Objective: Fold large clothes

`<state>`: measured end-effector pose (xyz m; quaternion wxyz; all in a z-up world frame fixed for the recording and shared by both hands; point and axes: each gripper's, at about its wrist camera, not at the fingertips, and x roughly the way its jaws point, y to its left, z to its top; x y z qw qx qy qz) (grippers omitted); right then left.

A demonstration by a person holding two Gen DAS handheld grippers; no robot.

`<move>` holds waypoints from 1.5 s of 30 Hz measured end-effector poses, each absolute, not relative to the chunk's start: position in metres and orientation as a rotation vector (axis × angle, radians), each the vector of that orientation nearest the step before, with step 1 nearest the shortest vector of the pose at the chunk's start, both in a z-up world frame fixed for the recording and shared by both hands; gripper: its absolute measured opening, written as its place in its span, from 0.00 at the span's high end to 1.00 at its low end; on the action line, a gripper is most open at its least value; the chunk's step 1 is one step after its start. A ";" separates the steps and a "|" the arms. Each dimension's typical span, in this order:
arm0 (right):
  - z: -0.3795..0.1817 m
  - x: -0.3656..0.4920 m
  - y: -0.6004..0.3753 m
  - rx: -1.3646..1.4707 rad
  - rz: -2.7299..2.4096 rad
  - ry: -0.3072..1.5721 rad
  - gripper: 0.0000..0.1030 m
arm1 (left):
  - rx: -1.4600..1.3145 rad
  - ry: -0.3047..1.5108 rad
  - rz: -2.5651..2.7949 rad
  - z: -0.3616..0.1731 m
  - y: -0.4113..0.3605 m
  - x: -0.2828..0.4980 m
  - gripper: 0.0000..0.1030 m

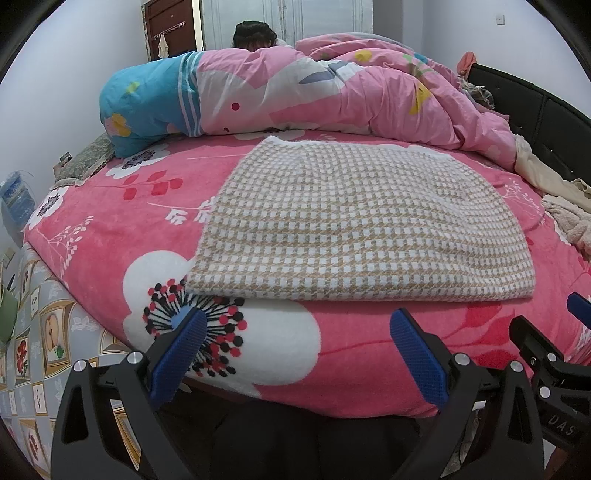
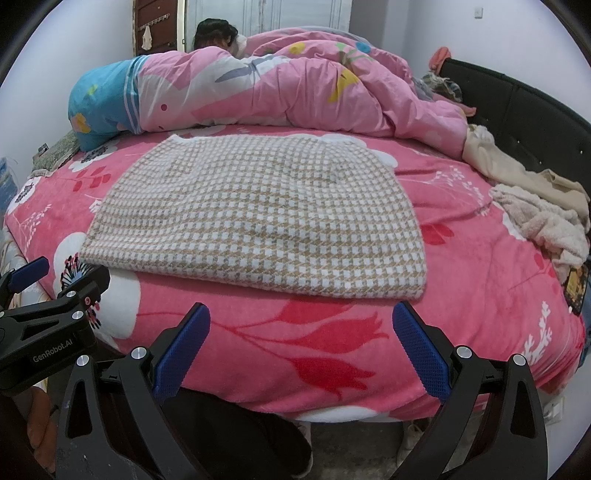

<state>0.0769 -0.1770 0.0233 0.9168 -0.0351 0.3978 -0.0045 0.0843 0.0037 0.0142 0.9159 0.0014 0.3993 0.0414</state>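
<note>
A beige and white houndstooth garment [image 1: 354,225] lies folded flat on the pink floral bed cover [image 1: 110,229]; it also shows in the right wrist view [image 2: 258,218]. My left gripper [image 1: 295,325] is open and empty, hovering over the bed's front edge just short of the garment's near fold. My right gripper [image 2: 299,321] is open and empty, also just in front of the near fold. The right gripper shows at the right edge of the left wrist view [image 1: 554,343]; the left gripper shows at the left of the right wrist view [image 2: 48,288].
A bunched pink and blue quilt [image 1: 314,92] lies along the far side, with a person's dark hair [image 1: 255,35] behind it. A cream fluffy garment [image 2: 543,221] and beige clothes [image 2: 517,166] lie at the right. A black headboard [image 2: 517,110] stands right.
</note>
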 end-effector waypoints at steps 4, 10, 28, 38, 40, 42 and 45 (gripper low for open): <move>0.023 0.077 -0.177 -0.073 -0.009 0.818 0.07 | 0.004 0.821 0.087 0.014 0.004 0.084 0.05; 0.023 0.077 -0.178 -0.075 -0.004 0.819 0.07 | 0.004 0.822 0.087 0.014 0.003 0.084 0.05; 0.023 0.077 -0.179 -0.080 -0.001 0.818 0.07 | 0.004 0.822 0.088 0.014 0.005 0.085 0.05; 0.023 0.077 -0.179 -0.080 0.001 0.819 0.07 | 0.004 0.823 0.087 0.014 0.005 0.085 0.05; 0.023 0.077 -0.179 -0.081 0.001 0.818 0.07 | 0.005 0.823 0.088 0.014 0.005 0.085 0.05; 0.024 0.077 -0.179 -0.083 0.002 0.818 0.07 | 0.003 0.822 0.087 0.014 0.006 0.084 0.05; 0.022 0.076 -0.180 -0.085 0.006 0.816 0.07 | 0.007 0.821 0.088 0.014 0.006 0.084 0.05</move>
